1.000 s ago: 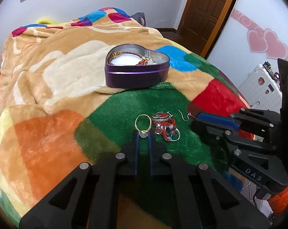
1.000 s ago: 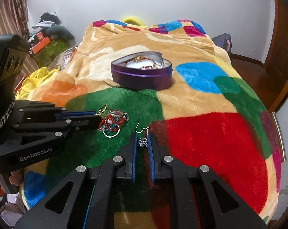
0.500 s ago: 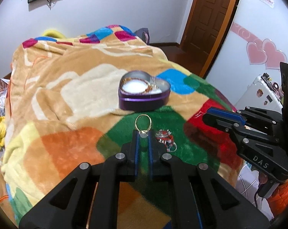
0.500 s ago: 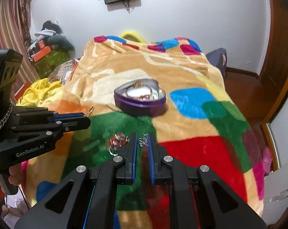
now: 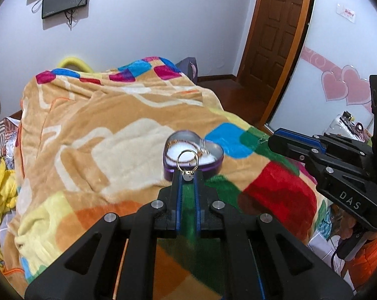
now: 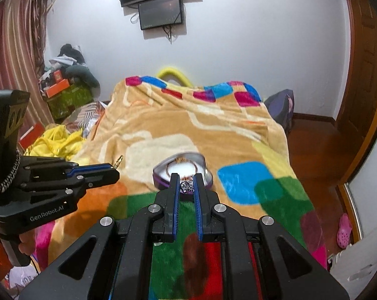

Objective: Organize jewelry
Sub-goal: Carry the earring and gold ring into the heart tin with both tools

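Note:
A purple heart-shaped tin (image 5: 214, 166) with a white lining and a bracelet inside sits on the patchwork blanket (image 5: 93, 130). My left gripper (image 5: 187, 175) is shut on a gold hoop earring (image 5: 187, 158), which stands up from the fingertips in front of the tin. My right gripper (image 6: 187, 183) is shut on a small silver earring (image 6: 187, 187), also lifted just short of the tin (image 6: 158, 181). In the right wrist view the left gripper (image 6: 114, 171) hovers to the left with the gold hoop (image 6: 119, 161) at its tip. In the left wrist view the right gripper (image 5: 272, 137) hovers at the right. The loose jewelry pile is hidden.
The blanket (image 6: 188, 125) covers the whole bed. Yellow cloth (image 6: 56, 140) and stacked boxes (image 6: 63, 92) lie to the left of the bed. A wooden door (image 5: 276, 37) and bare floor (image 6: 313, 140) are at the right, with a pink shoe (image 6: 344, 230) on the floor.
Both grippers have risen off the blanket with their earrings held and tilted upward. The tin now appears right behind the fingertips, and the jewelry pile has dropped out of view.

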